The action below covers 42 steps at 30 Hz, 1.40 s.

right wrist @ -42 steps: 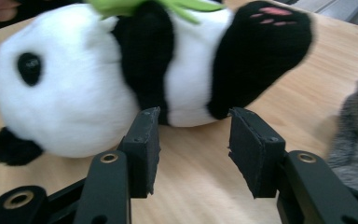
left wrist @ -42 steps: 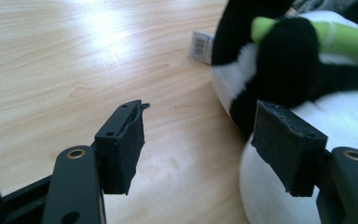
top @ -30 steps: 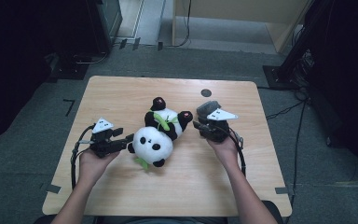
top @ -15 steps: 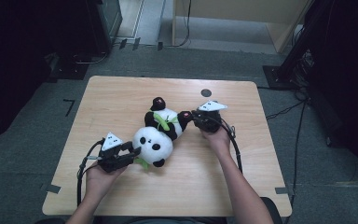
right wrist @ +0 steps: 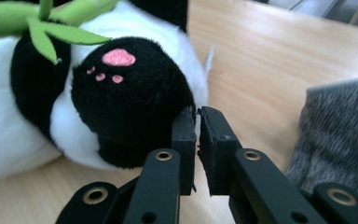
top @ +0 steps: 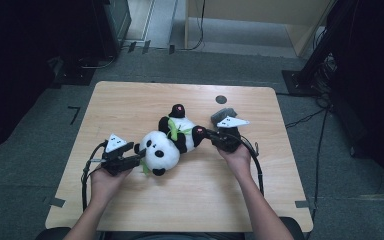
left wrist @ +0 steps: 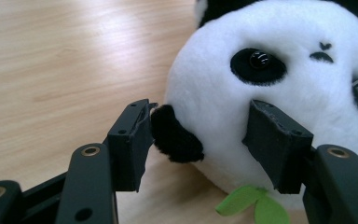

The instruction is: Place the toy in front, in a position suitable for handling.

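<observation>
- Landmark: panda plush [top: 172, 140], lying on its back mid-table [top: 130, 100], head toward me, feet away. It has kept its place over the last second.
- Left gripper [top: 139, 156]: a second ago it sat off to the outer side of the panda's head. It has since dropped toward me and closed in on the head. Its jaws have just been opening and now stand about half apart, astride the black ear [left wrist: 175, 135]. One jaw is just beside the ear and the other is against the white cheek. Nothing is clamped yet.
- Right gripper [top: 207, 134]: it has slid in to the panda's near foot [right wrist: 130, 88], the one with the pink pad. Its jaws have just been closing and now stand all but together, tips at the foot's edge. I cannot tell whether any plush is pinched between them.
- Reading: I have one end each, ear and foot. It looks like I'm setting up a two-point hold to lift or turn the panda. The left gripper has yet to bite.
- Containers: none here. The panda and the grey fuzzy thing [right wrist: 340, 130] just beyond its foot both lie straight on the wood. A green felt leaf [left wrist: 247, 203] pokes out under the panda's chin.
</observation>
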Motion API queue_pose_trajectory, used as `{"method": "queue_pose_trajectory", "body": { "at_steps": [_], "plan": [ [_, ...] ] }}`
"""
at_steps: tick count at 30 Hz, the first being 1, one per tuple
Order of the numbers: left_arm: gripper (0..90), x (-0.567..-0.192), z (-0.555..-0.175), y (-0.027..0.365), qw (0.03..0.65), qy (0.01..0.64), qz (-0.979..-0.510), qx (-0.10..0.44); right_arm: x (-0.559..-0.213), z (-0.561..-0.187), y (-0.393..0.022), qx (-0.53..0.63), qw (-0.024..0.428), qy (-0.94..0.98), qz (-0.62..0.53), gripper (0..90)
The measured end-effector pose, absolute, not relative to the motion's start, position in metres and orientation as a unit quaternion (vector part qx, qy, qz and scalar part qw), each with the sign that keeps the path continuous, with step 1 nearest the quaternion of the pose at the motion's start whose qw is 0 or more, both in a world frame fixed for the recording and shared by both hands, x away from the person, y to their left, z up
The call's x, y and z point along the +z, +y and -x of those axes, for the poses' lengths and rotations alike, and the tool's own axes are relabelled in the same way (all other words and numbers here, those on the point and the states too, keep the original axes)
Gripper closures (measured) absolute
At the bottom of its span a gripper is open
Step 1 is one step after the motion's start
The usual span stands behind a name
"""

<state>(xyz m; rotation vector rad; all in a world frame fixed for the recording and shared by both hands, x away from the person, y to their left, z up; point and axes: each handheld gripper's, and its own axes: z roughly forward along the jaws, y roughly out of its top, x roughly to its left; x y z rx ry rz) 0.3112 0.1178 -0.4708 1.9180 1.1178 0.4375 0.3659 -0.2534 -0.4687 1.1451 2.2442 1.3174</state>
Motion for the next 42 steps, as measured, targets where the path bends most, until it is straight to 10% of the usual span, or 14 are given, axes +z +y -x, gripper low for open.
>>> {"method": "queue_pose_trajectory", "body": {
  "at_steps": [17,42],
  "plan": [
    [40.2,-0.466,-0.333,0.127,0.425,0.454,-0.762,0.179,-0.469,-0.351,-0.266,0.447,0.217,0.756,-0.427,80.0],
    [41.7,-0.471,-0.377,0.134,0.451,0.435,-0.767,0.139,-0.470,-0.317,-0.245,0.441,0.136,0.799,-0.385,71.4]
  ]
}}
